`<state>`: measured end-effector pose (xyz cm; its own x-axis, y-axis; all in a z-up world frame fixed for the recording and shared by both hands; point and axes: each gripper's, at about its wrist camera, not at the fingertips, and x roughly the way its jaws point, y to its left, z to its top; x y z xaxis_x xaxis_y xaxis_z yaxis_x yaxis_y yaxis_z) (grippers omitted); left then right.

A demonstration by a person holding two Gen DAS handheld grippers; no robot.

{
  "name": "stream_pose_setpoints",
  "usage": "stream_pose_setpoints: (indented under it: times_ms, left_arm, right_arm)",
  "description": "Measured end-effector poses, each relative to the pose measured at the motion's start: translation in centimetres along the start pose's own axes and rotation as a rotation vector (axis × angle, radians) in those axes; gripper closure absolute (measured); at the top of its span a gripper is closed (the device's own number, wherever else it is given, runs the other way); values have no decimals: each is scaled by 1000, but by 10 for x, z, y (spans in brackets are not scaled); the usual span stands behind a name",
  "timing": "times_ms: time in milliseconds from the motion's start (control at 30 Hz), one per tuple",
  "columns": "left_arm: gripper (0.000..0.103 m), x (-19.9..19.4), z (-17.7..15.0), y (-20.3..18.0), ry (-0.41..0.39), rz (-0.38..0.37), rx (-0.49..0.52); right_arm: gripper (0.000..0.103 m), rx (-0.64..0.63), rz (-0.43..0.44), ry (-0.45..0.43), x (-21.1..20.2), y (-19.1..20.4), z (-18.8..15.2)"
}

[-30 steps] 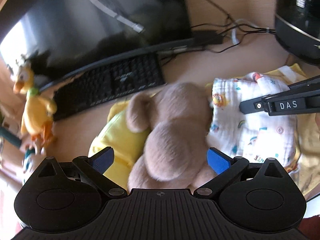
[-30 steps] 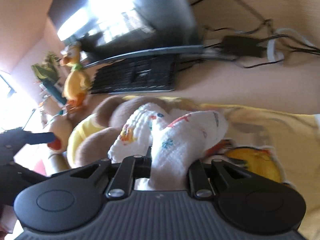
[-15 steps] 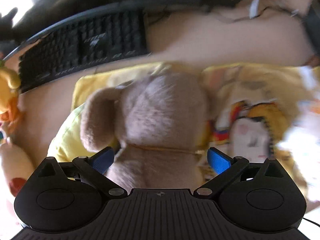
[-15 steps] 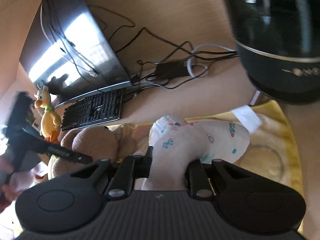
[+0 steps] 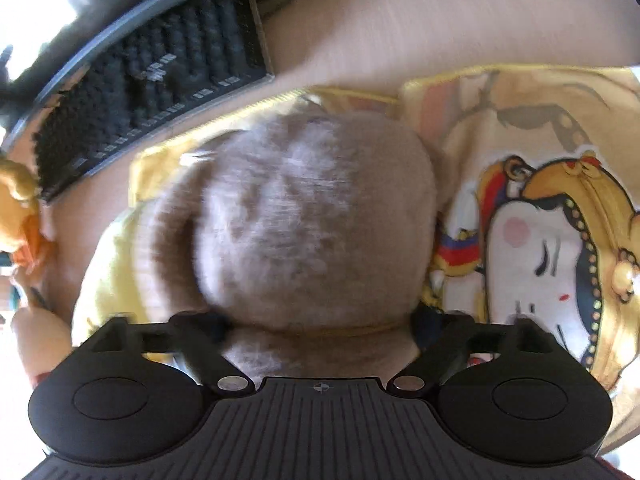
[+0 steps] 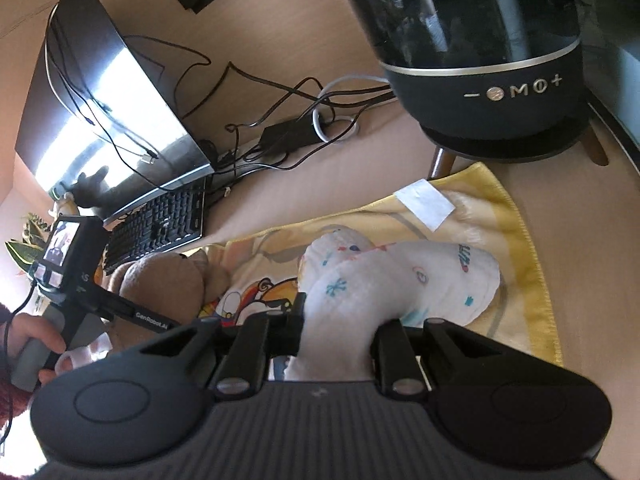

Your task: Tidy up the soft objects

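**Two grippers, two soft things in hand**

Two soft items sit between your fingers. Your left gripper (image 5: pixel 320 324) points steeply down over the brown plush toy (image 5: pixel 304 220), and its jaws are closing with the toy's body between them; the fingertips are hidden against the fur, so you cannot tell yet whether they press on it. Your right gripper (image 6: pixel 338 336) is clamped tight on the white printed cloth (image 6: pixel 400 280), which bulges out past the fingers in a thick fold.

Both things lie on the yellow cartoon blanket (image 6: pixel 516 236), spread flat on the wooden desk (image 6: pixel 580 280). The plush rests at the blanket's left end, the cloth toward its right. No container shows in either view.

Beyond the blanket's far edge, a strip of bare desk runs to the black keyboard (image 5: pixel 152 84) and the dark monitor (image 6: pixel 108 92). Cables (image 6: pixel 288 136) tangle behind. A black round appliance (image 6: pixel 480 52) stands close off the blanket's far right corner. A yellow duck toy (image 5: pixel 20 208) stands at the left.
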<state>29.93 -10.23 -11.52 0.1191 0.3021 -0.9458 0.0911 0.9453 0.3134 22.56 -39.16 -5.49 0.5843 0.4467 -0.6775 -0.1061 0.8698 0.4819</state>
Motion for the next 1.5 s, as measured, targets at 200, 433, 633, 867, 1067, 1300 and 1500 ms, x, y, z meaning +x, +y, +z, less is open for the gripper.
stream_pose_setpoints:
  times_ms: [200,433,633,867,1067,1300,1500]
  left_arm:
    - [20,-24,-1,24,5,-220,-134]
    - [20,-78,8,-19,17,-581,-142]
    - [19,-73,28,-104,28,-664,-73]
    - [18,-53,34,-171,56,-650,-28]
    - [18,-57,41,-200,62,-699,9]
    - [18,-69,43,-243,48,-751,70]
    - [10,-75,45,-207,15,-857,41]
  right_arm:
    - [87,31,-37,30,-5,-20,-12]
    - [87,85,-92,-32,-46,-47,-15]
    - [87,137,-81,-3,-48,-64,-30]
    - [87,88,-236,87,-19,-78,-60]
    - [87,110,-300,90,-35,-105,-69]
    - [87,141,-388,78,-63,-129,-70]
    - [88,147,-364,27,-85,-119,-60]
